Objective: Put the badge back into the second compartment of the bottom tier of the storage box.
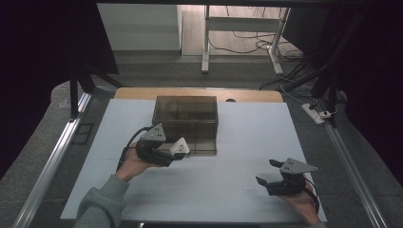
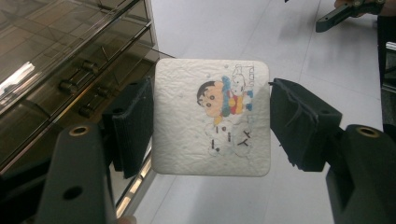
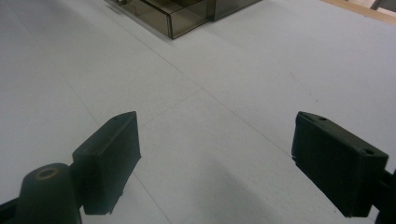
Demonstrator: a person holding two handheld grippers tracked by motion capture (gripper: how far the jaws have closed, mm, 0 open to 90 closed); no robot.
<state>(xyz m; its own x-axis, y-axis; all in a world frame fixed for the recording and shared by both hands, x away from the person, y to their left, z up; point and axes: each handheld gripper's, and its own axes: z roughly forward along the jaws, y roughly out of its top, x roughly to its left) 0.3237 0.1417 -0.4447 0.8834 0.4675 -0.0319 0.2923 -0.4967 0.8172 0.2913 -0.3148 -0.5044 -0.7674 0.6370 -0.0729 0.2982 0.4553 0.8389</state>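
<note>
Coaster (image 2: 212, 123): white, square, rounded corners, printed cartoon figure on the upper face. Held in the left claw (image 2: 211, 125), one pad on each of two opposite edges, jaws clamped on it. In the left claw's view the face is turned toward the camera and the print reads roughly upright; no long axis, sides look equal. In the high view the coaster (image 1: 179, 147) sits just in front of the drawer box, above the worktop, not touching it as far as can be told.

Drawer box (image 1: 186, 115): smoky transparent plastic, at the middle back of the white worktop (image 1: 237, 185). A bottom drawer (image 1: 202, 146) is pulled out toward the person. Its contents cannot be made out. In the left claw's view the box (image 2: 60, 60) is at left, with dark knob handles showing through the plastic.

Left hand (image 1: 132, 164): comes in from lower left, grey-green sleeve, claw (image 1: 177, 149) pointing right toward the open drawer, grey three-cornered plate on top.

Right claw (image 1: 267, 172): low over the worktop at lower right, well apart from the box, pointing left and forward. Jaws wide apart, nothing between them; right claw's view (image 3: 215, 158) shows bare white surface between the pads and the drawer corner (image 3: 187, 16) far ahead.
</note>
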